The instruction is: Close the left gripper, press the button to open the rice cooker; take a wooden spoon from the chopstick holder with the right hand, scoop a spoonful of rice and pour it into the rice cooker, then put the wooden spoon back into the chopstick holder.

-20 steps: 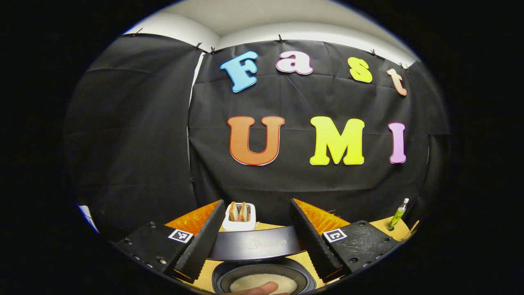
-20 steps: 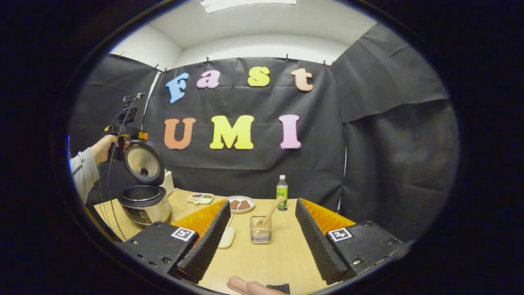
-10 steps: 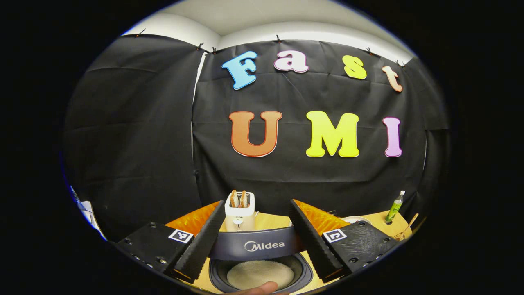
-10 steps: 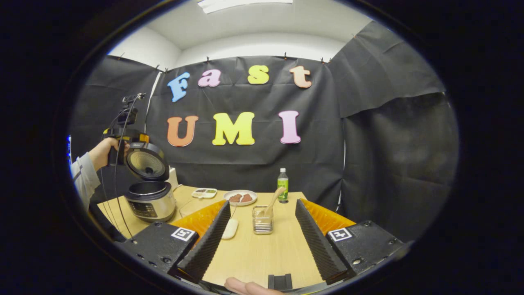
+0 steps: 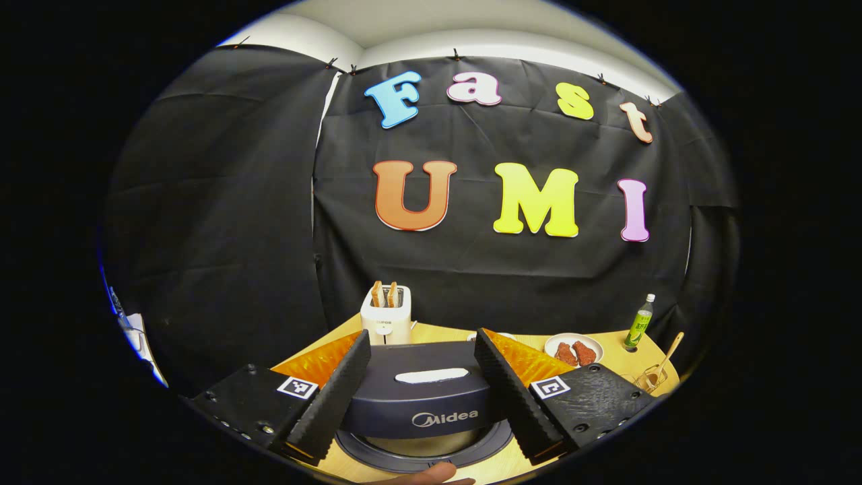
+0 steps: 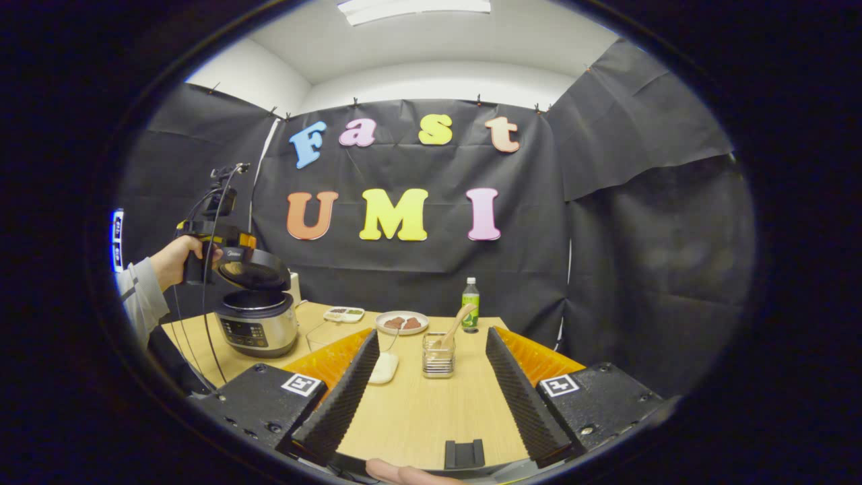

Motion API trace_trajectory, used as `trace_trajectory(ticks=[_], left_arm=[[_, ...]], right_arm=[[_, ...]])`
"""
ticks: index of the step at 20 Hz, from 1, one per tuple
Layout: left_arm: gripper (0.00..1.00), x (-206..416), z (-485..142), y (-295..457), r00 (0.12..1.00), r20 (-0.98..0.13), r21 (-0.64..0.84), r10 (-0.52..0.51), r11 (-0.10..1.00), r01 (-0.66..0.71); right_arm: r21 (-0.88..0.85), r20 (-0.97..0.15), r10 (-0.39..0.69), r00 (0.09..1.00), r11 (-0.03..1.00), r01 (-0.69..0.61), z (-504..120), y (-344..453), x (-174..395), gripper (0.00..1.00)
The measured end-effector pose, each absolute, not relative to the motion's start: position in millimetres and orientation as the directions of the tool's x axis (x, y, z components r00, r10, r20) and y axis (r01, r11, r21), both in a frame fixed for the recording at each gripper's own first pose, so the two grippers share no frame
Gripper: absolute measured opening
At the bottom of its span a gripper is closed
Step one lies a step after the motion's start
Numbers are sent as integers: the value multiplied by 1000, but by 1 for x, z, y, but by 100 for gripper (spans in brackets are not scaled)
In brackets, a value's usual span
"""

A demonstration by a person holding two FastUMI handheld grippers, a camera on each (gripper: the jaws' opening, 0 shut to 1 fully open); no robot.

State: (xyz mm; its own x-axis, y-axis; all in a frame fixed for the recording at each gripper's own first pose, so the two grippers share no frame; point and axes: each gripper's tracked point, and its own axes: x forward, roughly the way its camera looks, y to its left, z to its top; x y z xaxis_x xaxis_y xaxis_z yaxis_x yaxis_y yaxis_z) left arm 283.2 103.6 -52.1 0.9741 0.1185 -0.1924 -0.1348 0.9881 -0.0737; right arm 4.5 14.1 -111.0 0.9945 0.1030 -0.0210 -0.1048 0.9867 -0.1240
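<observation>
Fingers of the right gripper (image 6: 427, 397) stand apart, empty, above the table (image 6: 417, 417). Ahead, the wooden spoon (image 6: 452, 327) leans in the chopstick holder (image 6: 438, 356): light, stiff, probably smooth; best pinched mid-handle.

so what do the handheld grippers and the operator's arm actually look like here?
Both the left gripper and the right gripper have two ridged wedge fingers on black blocks, each block carrying a square black-and-white marker, with orange parts behind. In the right gripper view, the left gripper has an orange-and-black body, a top mount and dangling black cables; the person wears a grey sleeve.
</observation>
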Motion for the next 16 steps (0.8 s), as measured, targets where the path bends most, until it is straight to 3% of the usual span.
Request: trace_trajectory(ticks=[14, 16], left_arm=[[100, 236, -144, 83, 921, -387, -89, 48, 992, -89], [100, 227, -140, 83, 931, -361, -64, 57, 994, -86]], right_arm=[[-131, 88, 49, 995, 991, -37, -81, 10, -38, 100], [-123, 87, 59, 994, 991, -49, -80, 14, -40, 100]])
